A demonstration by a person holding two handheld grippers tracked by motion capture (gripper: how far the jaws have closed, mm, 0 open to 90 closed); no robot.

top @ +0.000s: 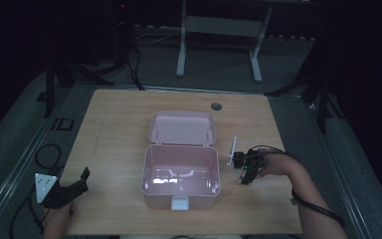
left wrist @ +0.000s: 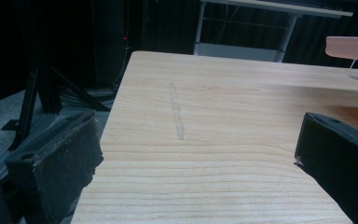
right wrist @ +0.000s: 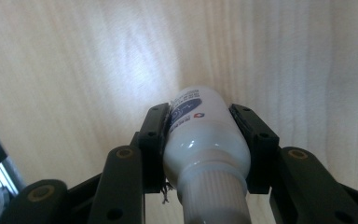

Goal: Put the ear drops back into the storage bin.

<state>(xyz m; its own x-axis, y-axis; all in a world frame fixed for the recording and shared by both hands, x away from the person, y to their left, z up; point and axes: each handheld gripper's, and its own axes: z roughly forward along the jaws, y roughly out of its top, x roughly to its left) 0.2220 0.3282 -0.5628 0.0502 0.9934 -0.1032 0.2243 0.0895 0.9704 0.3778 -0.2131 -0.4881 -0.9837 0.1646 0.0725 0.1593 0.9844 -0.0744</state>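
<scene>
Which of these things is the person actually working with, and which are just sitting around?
In use, as far as I can judge:
white bottle, clamped in the right gripper
open pink box, probably where it goes

Just there:
left gripper, open and idle
wooden table
white desk frame behind

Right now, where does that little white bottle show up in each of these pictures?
High view: the white bottle is a pale sliver right of the pink box, at the right gripper.
Left gripper view: I can't find it; I see table and the box's lid edge.
Right gripper view: centre, clamped between the jaws.
Shared landmark: the wooden table.
</scene>
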